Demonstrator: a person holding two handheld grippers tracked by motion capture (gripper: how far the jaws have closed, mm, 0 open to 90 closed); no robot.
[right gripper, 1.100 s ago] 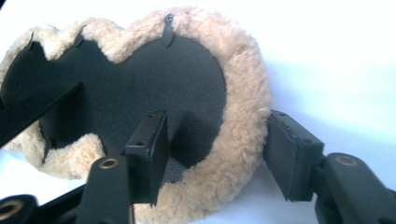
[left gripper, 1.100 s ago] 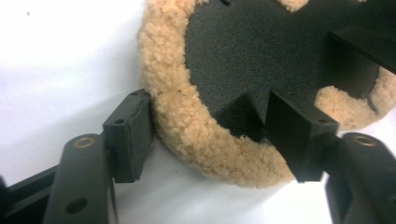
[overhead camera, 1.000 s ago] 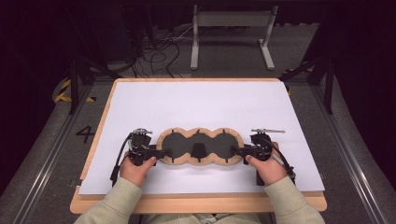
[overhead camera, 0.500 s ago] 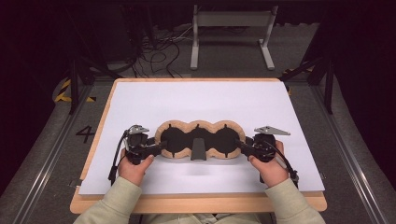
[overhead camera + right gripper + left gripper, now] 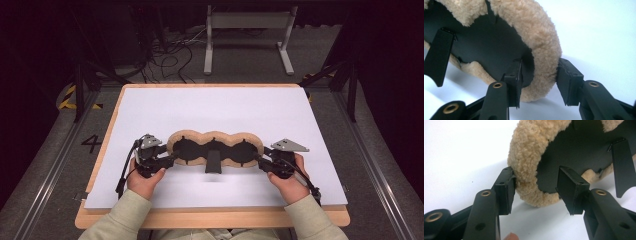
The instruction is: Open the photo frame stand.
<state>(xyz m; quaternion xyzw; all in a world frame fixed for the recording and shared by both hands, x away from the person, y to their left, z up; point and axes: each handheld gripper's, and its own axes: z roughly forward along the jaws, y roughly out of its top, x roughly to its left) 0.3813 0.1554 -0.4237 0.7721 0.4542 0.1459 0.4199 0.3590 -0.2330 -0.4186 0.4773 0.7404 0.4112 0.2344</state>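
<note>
A long three-lobed piece with a tan fleece rim (image 5: 215, 136) and a black inside hangs just above the white sheet (image 5: 225, 107), held at both ends. My left gripper (image 5: 172, 157) clamps its left end; in the left gripper view the rim (image 5: 529, 157) sits between the pads (image 5: 505, 192). My right gripper (image 5: 261, 159) clamps the right end, one pad inside on the black lining and one on the fleece (image 5: 536, 37) outside. Both sets of jaws have just been closing on the rim. A black strap (image 5: 213, 162) dangles from the middle.
The white sheet lies on a wooden board (image 5: 210, 217) with its front edge near the person's sleeves. On the floor behind the table stand a metal frame (image 5: 247, 35) and loose cables (image 5: 165, 55). A "4" (image 5: 92, 143) is marked on the floor at the left.
Both grippers have closed on the ends of the fleece-rimmed piece and it has come up off the sheet; its black strap now hangs below the rim. The hands have barely shifted.
</note>
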